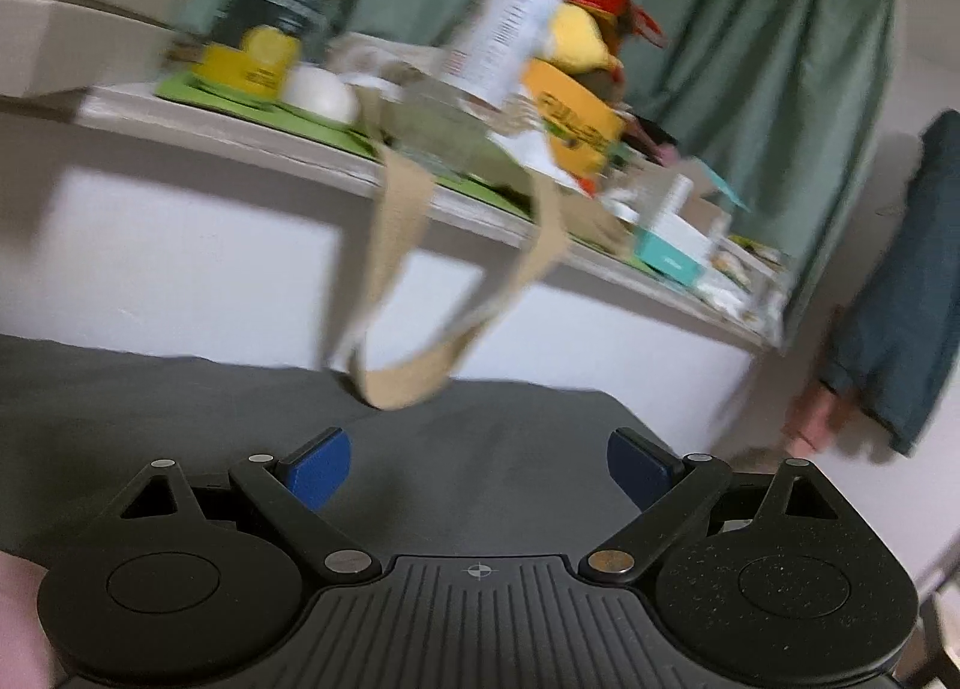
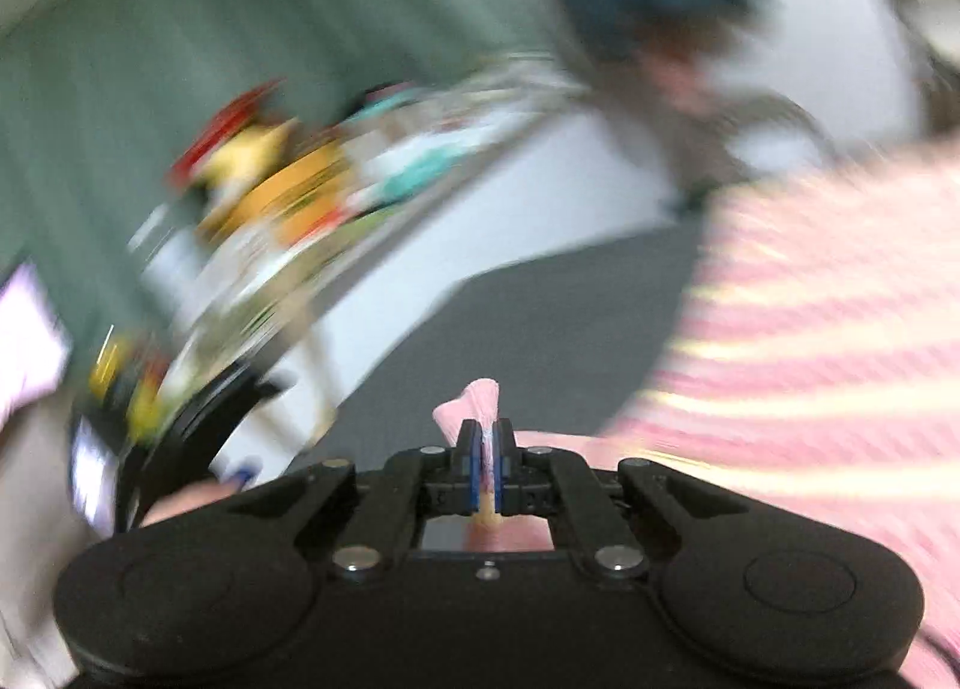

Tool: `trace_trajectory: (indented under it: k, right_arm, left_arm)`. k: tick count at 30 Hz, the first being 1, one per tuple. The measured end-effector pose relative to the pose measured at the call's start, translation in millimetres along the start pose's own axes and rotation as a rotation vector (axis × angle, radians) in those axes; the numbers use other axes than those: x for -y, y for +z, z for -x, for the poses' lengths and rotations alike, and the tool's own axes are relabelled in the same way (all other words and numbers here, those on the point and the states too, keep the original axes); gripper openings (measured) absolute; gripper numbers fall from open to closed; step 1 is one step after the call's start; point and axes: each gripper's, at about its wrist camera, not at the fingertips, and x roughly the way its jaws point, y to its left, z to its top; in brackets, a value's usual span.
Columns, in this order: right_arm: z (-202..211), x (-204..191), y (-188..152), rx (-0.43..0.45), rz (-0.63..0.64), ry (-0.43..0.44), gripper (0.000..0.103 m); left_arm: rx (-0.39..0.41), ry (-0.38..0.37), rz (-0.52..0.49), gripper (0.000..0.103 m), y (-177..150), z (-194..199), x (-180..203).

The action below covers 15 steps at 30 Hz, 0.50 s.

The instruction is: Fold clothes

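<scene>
Your right gripper (image 2: 492, 449) is pressed together on a small bunch of the pink striped garment (image 2: 828, 365); a pink tuft of it stands up just beyond the blue pads (image 2: 474, 455), and the main body of the cloth hangs or lies wide on the right side of that view, above the dark grey surface (image 2: 540, 317). Your left gripper (image 1: 477, 470) has its jaws wide apart and holds nothing; it hovers over the same grey surface (image 1: 180, 401), and only a little pink shows at the near left corner of that view. On the far side, a cluttered shelf (image 1: 252, 134) runs along the white wall, and a beige strap (image 1: 408, 281) hangs down from it until it nearly reaches the surface. The right view is much blurred, so I cannot tell which part of the garment you hold, hem or shoulder. I judge the cloth to be light, soft and limp: it will sag and swing from a single hold and will not keep any shape. It is better that your free gripper takes a second hold on an edge or corner well apart from the first, so the cloth can spread flat. Keep away from the strap, which could catch.
</scene>
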Motion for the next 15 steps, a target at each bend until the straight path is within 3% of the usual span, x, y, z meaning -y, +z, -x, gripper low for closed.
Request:
trace_trajectory:
  k: [3, 5, 8, 12, 15]
  right_arm:
    - [2, 59, -2, -0.024, -0.172, -0.113, 0.004]
    - [3, 81, -8, -0.043, -0.235, -0.127, 0.004]
    - [11, 81, -7, -0.011, -0.224, -0.090, 0.004]
    - [36, 56, 7, 0.112, -0.097, -0.014, 0.004]
    - [46, 55, 19, 0.164, -0.022, -0.073, 0.004]
  left_arm:
    - [-0.032, -0.068, -0.075, 0.093, -8, -2, 21]
    - [-0.045, -0.112, -0.132, 0.093, -14, -3, 33]
    - [-0.068, -0.169, -0.189, 0.093, -21, -3, 48]
    - [-0.130, -0.295, -0.192, 0.093, -27, -5, 59]
    - [-0.157, -0.372, -0.185, 0.093, -30, -7, 67]
